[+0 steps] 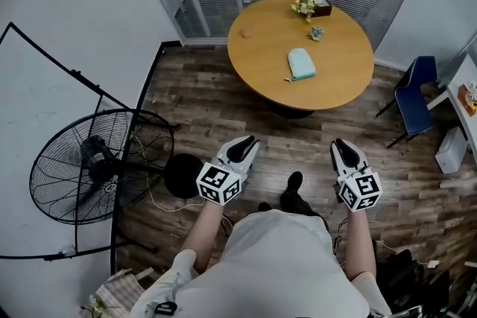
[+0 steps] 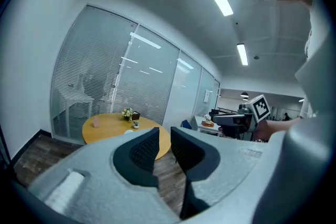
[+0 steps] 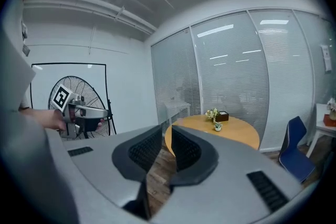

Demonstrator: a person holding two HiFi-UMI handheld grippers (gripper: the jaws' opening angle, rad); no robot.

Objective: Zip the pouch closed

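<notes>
Since neither tool is anywhere near the work, I'd call this the approach step: zipping hasn't started. Far left is a black floor fan (image 1: 89,164) by the wall, not relevant. Next is the left gripper (image 1: 246,145), held at waist level over the wood floor. Its jaws are drawn together with only a sliver between the pads and nothing in them, and its own view looks across the room at the table. Centre, up ahead, is the round wooden table (image 1: 343,82), well apart from the person. The pouch (image 1: 301,63) lies flat on it, pale teal, roughly mid-table, with what looks like a small tab at its near-left corner — too small to tell whether the zip is open or how far. Behind it are a small plant pot (image 1: 317,32) and a flower bunch (image 1: 304,6) beside a dark box (image 1: 322,7). A small pink thing (image 1: 247,32) sits alone at the table's left side. The right gripper (image 1: 341,149) mirrors the left: same height, jaws closed up, empty. A blue chair (image 1: 414,97) stands right of the table. Next move as I read it: walk up to the table and open both sets of jaws, then pin the pouch end by the zip with one and pinch the pull with the other. The pull is small, so alignment needs care — and the fabric must be held taut or it will likely bunch.
</notes>
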